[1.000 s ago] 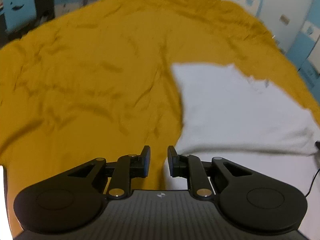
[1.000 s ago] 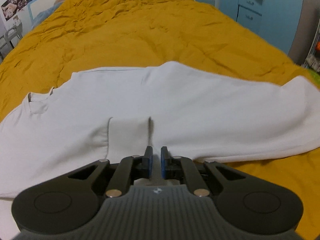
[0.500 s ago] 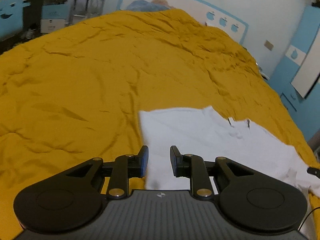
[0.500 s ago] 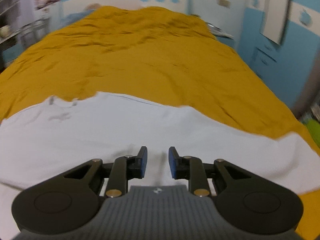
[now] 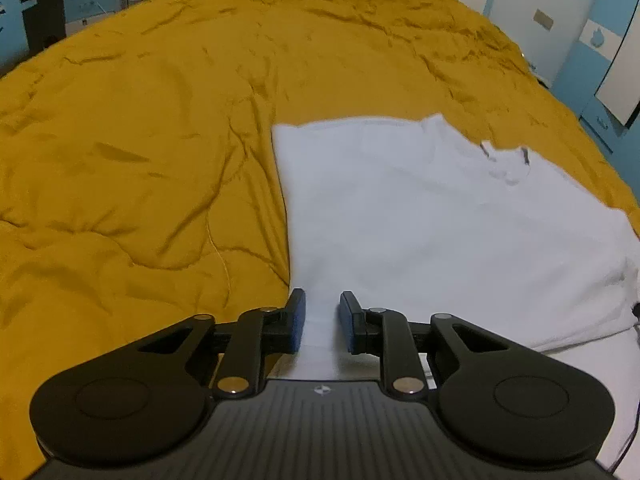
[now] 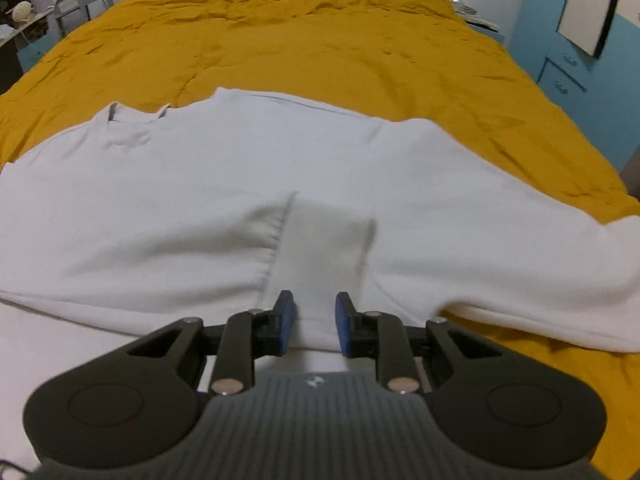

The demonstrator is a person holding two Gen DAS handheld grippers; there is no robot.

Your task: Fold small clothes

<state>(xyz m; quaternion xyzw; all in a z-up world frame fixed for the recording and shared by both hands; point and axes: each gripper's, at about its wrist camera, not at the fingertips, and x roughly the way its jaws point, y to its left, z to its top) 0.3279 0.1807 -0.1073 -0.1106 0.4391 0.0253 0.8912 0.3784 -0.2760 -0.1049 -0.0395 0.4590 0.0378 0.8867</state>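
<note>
The white long-sleeved cotton sweatshirt point(image 6: 224, 184) looks soft, light and floppy on the mustard quilted bed point(image 5: 140, 140). Right gripper point(image 6: 311, 322) and left gripper point(image 5: 322, 322) fingers stand parted, empty; the ribbed cuff point(image 6: 320, 248) (just ahead of the right fingers) seems the best hold.

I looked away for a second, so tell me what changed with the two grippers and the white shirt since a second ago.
The right gripper, a second ago nearly shut at the folded sleeve cuff, now stands open, with the cuff lying on the white shirt. The left gripper swung round to the shirt's left edge, still open. The orange bedspread is unchanged.
</note>
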